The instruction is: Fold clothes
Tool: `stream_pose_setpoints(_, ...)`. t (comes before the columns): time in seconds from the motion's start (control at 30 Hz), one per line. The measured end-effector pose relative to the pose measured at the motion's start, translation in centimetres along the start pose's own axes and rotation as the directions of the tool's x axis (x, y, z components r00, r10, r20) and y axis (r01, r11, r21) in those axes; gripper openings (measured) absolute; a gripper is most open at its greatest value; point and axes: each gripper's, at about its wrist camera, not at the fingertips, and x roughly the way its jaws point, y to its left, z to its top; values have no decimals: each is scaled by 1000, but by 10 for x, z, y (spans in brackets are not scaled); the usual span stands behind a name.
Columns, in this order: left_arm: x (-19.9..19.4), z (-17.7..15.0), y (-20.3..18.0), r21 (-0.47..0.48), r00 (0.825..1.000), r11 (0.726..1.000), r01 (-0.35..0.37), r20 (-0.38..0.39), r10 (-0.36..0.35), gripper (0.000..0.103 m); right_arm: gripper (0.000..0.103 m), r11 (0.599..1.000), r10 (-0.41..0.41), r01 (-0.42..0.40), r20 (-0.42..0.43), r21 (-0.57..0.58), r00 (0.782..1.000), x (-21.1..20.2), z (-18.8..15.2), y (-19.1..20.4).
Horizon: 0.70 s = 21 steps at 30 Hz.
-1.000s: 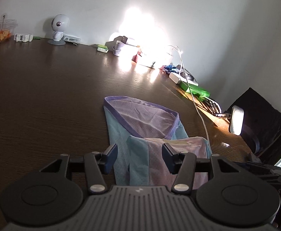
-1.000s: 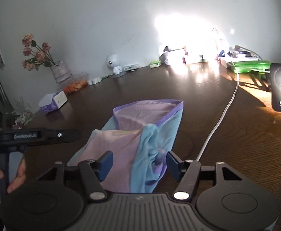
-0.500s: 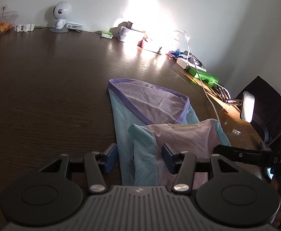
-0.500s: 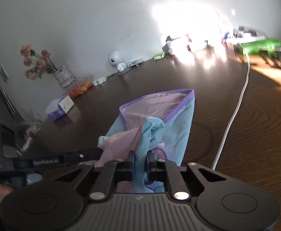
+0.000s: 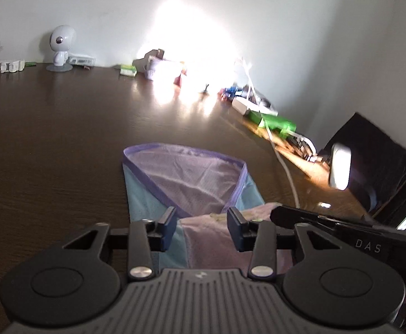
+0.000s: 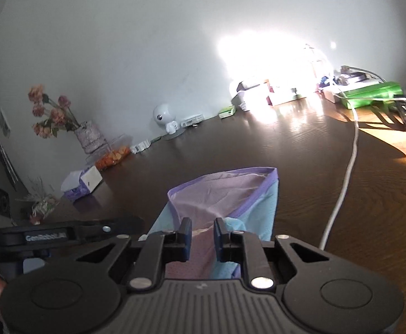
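Right gripper [image 6: 202, 232], clamped on the garment [image 6: 225, 197] half a second ago, now gapes slightly; left gripper [image 5: 201, 224] stays wide open above the surface [image 5: 49, 144]

Garment [image 5: 191, 178] lies flat on table [image 5: 49, 144], near edge folded back over itself. Left gripper [image 5: 201, 229] over that folded edge; right gripper [image 6: 202, 236] just beside it on the right, also over the fold. Cable [image 6: 344, 183] runs on table right of garment. Camera figure [image 5: 61, 47], boxes, vase [image 6: 87, 139] line the far wall edge.
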Motion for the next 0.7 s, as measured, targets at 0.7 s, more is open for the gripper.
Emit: stream_pose_setpoints(0.7, 62, 77, 48, 62, 973, 972, -228, -11, 229, 67, 43, 976, -214, 209, -101, -56, 972, 68, 77, -49)
